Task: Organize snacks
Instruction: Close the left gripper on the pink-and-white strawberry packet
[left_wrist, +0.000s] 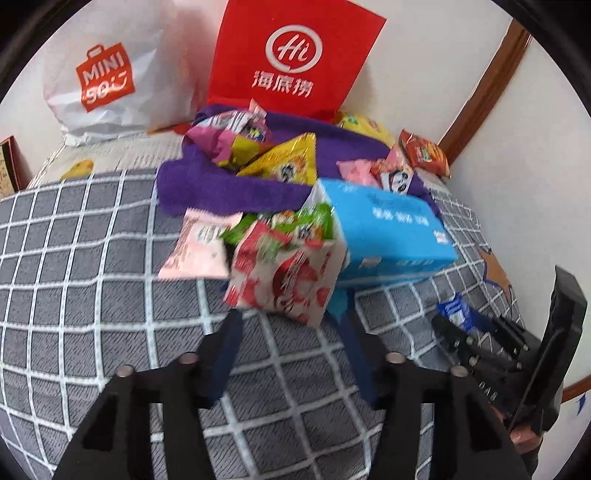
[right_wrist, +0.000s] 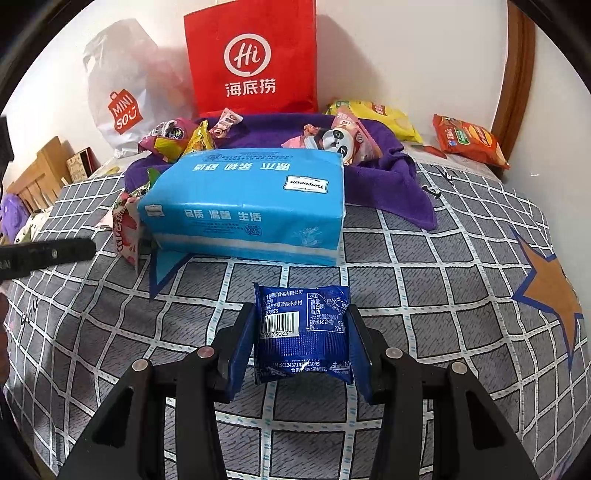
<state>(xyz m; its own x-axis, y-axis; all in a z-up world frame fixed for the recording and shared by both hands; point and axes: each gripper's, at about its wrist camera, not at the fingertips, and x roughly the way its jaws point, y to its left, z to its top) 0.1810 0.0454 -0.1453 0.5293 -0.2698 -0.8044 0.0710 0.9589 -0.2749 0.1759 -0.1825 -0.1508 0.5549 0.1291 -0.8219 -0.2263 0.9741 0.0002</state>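
Snack packets crowd a bed covered with a grey checked sheet, most of them piled on a purple towel near the far edge, in front of a red paper bag and a white plastic shopping bag leaning on the wall.

A blue tissue pack lies at the towel's near edge. Against its left end sit a red-and-white strawberry-print packet, a green packet behind it and a pale pink packet beside them, all blurred in the left wrist view.

The right gripper is clamped on a dark blue snack packet, its barcode side up, over the sheet short of the tissue pack; both blue-padded fingers press the packet's sides.

The left gripper has its fingers spread apart, their tips hidden behind the strawberry-print packet, so whether they touch it cannot be told.

On the towel, a panda-face packet rests at the right side, with a yellow packet and a pink-and-purple packet at the left. Off the towel toward the bed's far right corner lie a yellow bag and an orange bag.
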